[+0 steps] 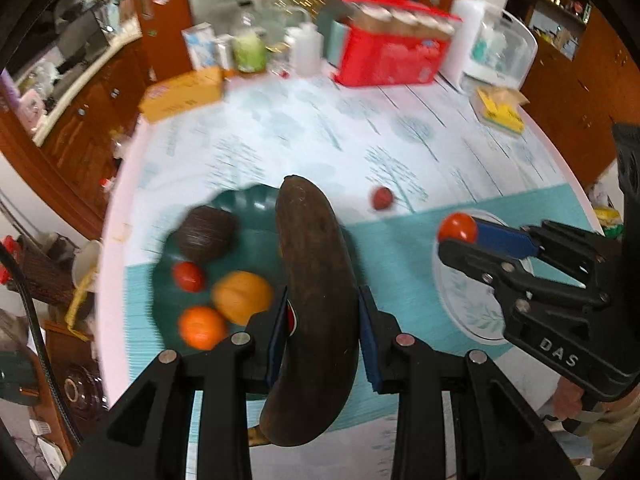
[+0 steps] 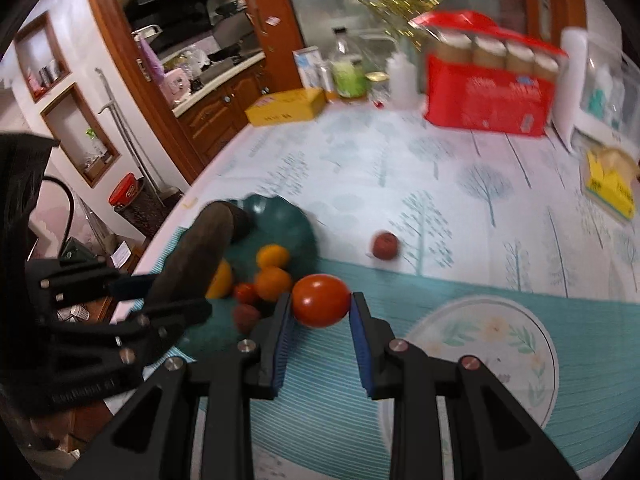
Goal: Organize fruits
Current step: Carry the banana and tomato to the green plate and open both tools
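Observation:
My left gripper point(image 1: 322, 320) is shut on a dark brown overripe banana point(image 1: 312, 300), held above the right edge of a dark green plate point(image 1: 240, 208). The plate holds a dark round fruit point(image 1: 206, 234), a small red tomato point(image 1: 189, 277) and two orange fruits point(image 1: 242, 297). My right gripper point(image 2: 322, 308) is shut on a red tomato point(image 2: 321, 300), held above the teal mat between the green plate point(image 2: 288, 220) and a white floral plate point(image 2: 500, 344). A small dark red fruit point(image 2: 385, 245) lies loose on the tablecloth.
A red carton with jars point(image 2: 488, 92), a yellow box point(image 2: 286, 108), bottles point(image 2: 348, 68), a white appliance point(image 1: 496, 48) and a yellow packet point(image 2: 612, 184) stand along the table's far side. The table's left edge point(image 1: 116, 240) drops off to cabinets and floor clutter.

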Demonstrator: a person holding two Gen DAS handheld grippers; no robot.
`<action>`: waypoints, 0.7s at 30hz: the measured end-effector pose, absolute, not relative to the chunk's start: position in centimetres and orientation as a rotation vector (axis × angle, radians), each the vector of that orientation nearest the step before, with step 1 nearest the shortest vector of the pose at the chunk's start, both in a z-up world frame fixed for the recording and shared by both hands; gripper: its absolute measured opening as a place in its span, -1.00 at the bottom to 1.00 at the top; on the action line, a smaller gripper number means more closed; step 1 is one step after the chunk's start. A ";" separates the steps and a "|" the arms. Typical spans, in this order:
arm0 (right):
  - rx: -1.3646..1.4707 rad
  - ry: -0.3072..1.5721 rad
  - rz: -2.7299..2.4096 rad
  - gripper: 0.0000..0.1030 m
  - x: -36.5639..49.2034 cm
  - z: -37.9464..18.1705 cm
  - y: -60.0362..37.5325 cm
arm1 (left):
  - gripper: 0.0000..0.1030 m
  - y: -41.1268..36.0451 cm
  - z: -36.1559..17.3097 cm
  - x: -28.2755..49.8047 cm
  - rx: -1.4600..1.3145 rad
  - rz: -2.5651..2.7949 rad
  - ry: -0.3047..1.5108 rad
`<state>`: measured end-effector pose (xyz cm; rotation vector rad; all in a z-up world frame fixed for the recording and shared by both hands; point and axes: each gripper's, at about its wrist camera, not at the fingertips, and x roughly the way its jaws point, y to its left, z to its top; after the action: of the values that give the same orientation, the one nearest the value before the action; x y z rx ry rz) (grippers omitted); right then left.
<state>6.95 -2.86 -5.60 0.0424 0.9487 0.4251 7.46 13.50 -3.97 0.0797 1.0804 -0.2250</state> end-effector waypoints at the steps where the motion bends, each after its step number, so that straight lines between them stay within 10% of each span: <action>1: 0.038 0.942 0.428 -0.45 6.9 -5.2 -2.1 | -0.40 14.6 -3.7 7.6 0.078 -0.216 1.072; 21: -0.050 1.153 0.377 -0.45 10.1 -11.7 9.5 | -0.40 25.7 -11.5 12.2 -0.096 -0.252 1.180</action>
<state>10.09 9.49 -11.73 -0.0502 1.1532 0.3766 12.22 25.75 -11.47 -0.0964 1.1798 -0.2519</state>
